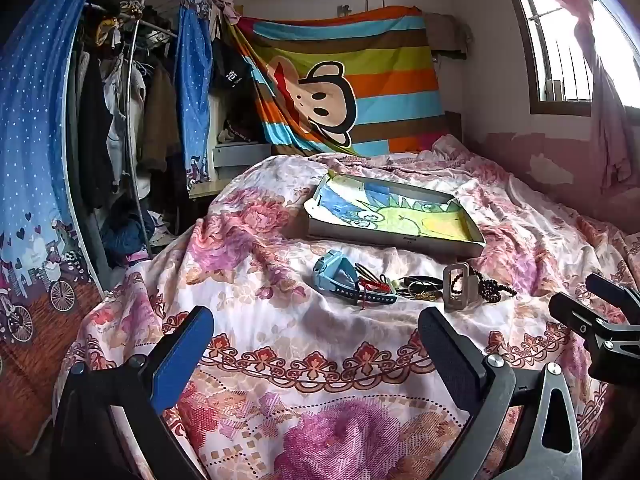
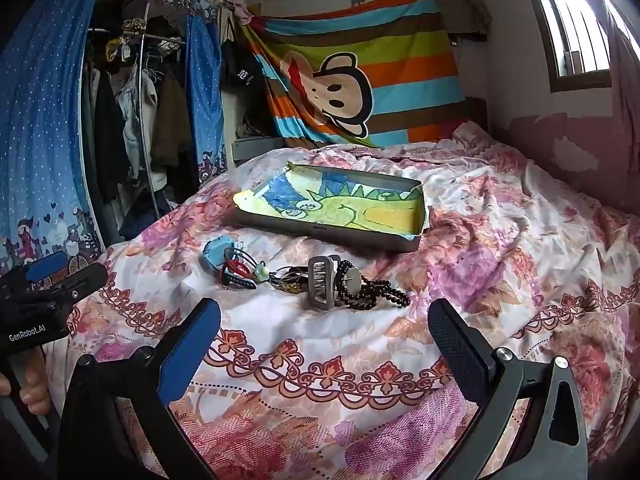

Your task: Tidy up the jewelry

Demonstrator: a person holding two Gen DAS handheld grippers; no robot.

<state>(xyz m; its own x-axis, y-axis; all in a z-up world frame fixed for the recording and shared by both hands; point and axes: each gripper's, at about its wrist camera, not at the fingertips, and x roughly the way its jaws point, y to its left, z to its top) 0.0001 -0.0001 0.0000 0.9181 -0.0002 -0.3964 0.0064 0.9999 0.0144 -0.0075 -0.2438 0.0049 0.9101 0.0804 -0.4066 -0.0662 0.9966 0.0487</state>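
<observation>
**Both Tools Spread and Unloaded; Jewelry Cluster on the Bed, Near Side of the Tray**

1. Left tool [image 1: 316,330]: the jaws stand wide apart. Nothing lies between the fingers. The tool hovers above the floral bedspread [image 1: 280,360], on the near side of the jewelry and apart from it. In the right wrist view the left tool [image 2: 60,276] shows at the left edge, and part of the hand [image 2: 34,390] holding it is visible below.

2. Right tool [image 2: 324,330]: the jaws stand wide apart and hold nothing. It hovers above the bedspread [image 2: 320,360], near the jewelry but not touching it. In the left wrist view the right tool [image 1: 588,304] shows at the right edge.

3. Jewelry location: all pieces lie in one row on the bed, just on the near side of the tray [image 1: 400,240].
   - Blue watch [image 1: 334,274] at the left end, with its dark strap [image 1: 372,298] trailing to the right.
   - Red cord [image 1: 372,283] and thin dark bangles [image 1: 420,286] in the middle, overlapping one another.
   - Grey metal buckle [image 1: 456,286] standing on edge, to the right of the bangles.
   - Dark bead strand [image 1: 494,290] at the right end, touching the buckle.

4. Tray: a shallow cardboard tray [image 2: 320,236] lined with a coloured drawing [image 2: 340,204]. It sits on the bed just beyond the jewelry. No jewelry lies inside it.

5. Background: a striped cloth with a monkey face [image 1: 332,96] hangs at the far end of the bed.
</observation>
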